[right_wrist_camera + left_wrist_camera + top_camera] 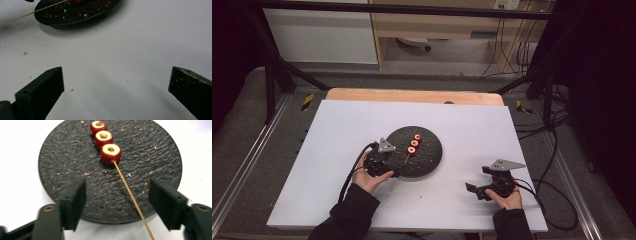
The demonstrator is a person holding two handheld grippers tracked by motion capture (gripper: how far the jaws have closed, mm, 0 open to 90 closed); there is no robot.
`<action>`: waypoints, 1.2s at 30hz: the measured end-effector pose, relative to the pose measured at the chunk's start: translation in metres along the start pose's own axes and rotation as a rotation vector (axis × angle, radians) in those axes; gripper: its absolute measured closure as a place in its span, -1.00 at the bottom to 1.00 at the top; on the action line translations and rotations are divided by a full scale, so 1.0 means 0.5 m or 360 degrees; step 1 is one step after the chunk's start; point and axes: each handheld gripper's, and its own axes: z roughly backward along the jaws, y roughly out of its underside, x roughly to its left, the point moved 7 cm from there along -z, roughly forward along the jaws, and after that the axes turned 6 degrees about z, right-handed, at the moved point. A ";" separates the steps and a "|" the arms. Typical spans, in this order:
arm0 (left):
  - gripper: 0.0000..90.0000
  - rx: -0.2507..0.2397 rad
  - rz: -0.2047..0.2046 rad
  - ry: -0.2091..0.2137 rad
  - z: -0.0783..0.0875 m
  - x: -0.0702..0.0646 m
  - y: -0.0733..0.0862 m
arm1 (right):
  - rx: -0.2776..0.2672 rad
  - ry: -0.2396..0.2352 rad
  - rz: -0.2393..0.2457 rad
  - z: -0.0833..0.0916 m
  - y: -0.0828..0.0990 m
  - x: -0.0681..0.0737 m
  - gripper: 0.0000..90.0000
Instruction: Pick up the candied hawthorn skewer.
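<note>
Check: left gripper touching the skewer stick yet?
Apart. Left gripper view: the left gripper stands open, the stick passing between its jaws with plate visible either side.

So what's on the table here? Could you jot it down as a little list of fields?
surface: white table
dish: round black plate, crumbs scattered on it
food: three red fruit pieces in a row on the plate, hollow pale centres
stick: thin wooden skewer entering the nearest piece, its free end past the plate's rim
left gripper: open, jaws either side of the skewer, not touching it
right gripper: open, over bare table beside the plate
</note>
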 end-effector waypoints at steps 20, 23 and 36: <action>0.61 0.0206 -0.0001 -0.0100 -0.056 -0.027 -0.004 | -0.0004 -0.0011 -0.0009 0.000 -0.001 0.001 -0.98; 0.70 0.0210 0.0012 -0.0114 -0.059 -0.029 -0.003 | -0.0009 -0.0011 -0.0009 0.000 -0.002 0.001 -0.98; 0.94 0.0175 0.0093 -0.0200 -0.061 -0.025 -0.004 | -0.0003 -0.0019 -0.0019 0.001 -0.002 0.002 -0.98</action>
